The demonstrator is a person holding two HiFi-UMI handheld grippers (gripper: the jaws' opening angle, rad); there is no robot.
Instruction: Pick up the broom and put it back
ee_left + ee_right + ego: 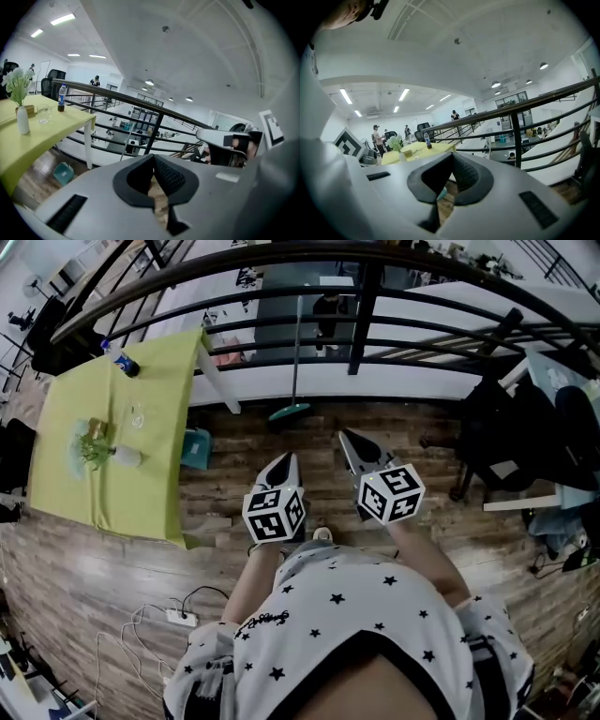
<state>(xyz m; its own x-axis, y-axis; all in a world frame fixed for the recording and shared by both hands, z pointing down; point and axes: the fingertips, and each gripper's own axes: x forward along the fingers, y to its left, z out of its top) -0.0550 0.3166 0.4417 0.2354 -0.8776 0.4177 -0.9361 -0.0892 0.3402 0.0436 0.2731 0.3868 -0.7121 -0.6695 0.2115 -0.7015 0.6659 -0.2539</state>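
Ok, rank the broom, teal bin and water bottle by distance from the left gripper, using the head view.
1. Broom, just ahead of the left gripper.
2. Teal bin, on the floor to the left.
3. Water bottle, far left on the table.

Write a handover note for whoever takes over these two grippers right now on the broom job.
Left gripper: shut, empty.
Right gripper: shut, empty. Both are held out in front, pointing toward the railing.
Broom: upright against the railing straight ahead, head on the wooden floor, to the right of the green table. Neither gripper touches it.
Done: no grasp so far; whether the railing is the broom's proper place cannot be told.
Left: probably close in, open a gripper, take the handle, lift the broom and put it back.
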